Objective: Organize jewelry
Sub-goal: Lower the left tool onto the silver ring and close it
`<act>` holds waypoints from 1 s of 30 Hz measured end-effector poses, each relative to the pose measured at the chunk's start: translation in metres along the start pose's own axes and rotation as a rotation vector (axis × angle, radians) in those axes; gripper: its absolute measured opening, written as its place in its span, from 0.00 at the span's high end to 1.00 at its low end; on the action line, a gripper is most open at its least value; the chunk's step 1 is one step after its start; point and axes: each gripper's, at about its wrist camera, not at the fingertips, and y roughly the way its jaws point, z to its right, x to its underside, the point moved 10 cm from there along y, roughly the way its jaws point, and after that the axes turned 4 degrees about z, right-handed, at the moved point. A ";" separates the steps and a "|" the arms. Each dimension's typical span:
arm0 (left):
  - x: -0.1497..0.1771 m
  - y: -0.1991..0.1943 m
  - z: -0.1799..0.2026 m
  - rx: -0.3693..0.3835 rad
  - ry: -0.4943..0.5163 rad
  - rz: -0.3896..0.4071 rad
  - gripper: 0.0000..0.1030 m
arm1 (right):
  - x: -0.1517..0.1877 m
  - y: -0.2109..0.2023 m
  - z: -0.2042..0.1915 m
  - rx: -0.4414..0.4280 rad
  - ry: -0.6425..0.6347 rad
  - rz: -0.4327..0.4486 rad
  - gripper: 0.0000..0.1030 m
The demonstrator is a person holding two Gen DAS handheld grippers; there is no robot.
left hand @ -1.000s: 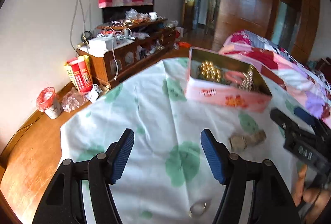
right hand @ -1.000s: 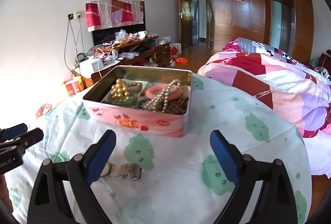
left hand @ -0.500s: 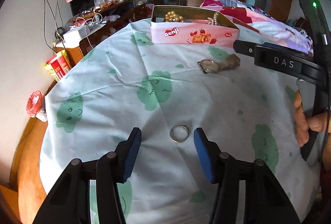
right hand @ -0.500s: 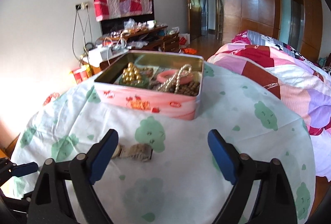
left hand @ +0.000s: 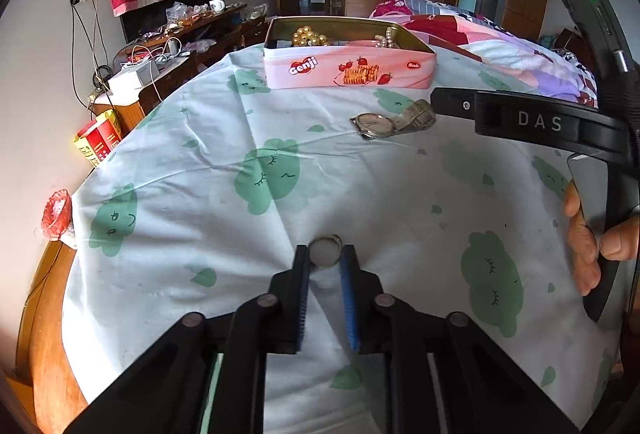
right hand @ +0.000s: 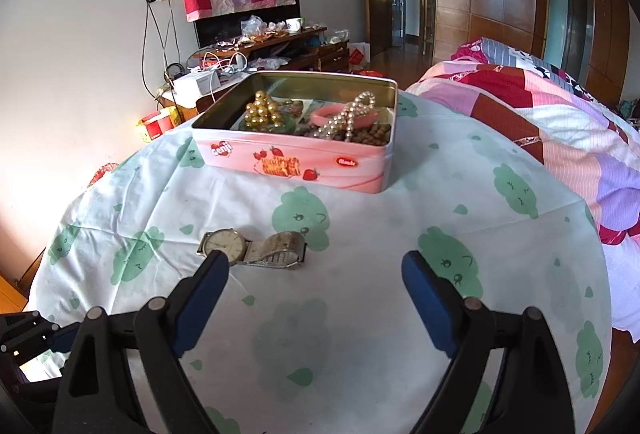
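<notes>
My left gripper is shut on a small silver ring at the near side of the table, its blue pads pressing both sides of it. A silver wristwatch lies on the cloth farther out; it also shows in the right wrist view. A pink tin box of beads and bracelets stands at the far side, also in the right wrist view. My right gripper is open and empty, hovering just short of the watch.
The table wears a white cloth with green cloud prints. A bed with a patchwork quilt is to the right. A cluttered wooden cabinet stands by the wall at the left. The right gripper's body crosses the left wrist view.
My left gripper has lowered onto the ring and closed its jaws on it. My right gripper has drawn back and tilted down, so the watch now lies close in front of its fingers.
</notes>
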 end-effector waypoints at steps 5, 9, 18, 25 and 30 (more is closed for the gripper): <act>-0.005 0.004 -0.006 -0.001 -0.041 0.009 1.00 | -0.001 0.000 0.004 -0.004 0.022 0.001 0.12; -0.014 0.013 -0.011 -0.004 -0.060 0.007 1.00 | -0.001 0.002 0.006 -0.006 0.035 -0.006 0.12; -0.014 0.004 -0.004 0.067 -0.096 -0.002 0.52 | 0.001 0.004 0.010 -0.010 0.061 -0.017 0.12; -0.022 0.017 0.004 0.028 -0.070 0.002 0.63 | 0.001 0.004 0.011 -0.015 0.072 -0.016 0.12; -0.021 0.018 0.005 -0.007 -0.015 -0.006 0.83 | 0.002 0.004 0.012 -0.016 0.075 -0.018 0.12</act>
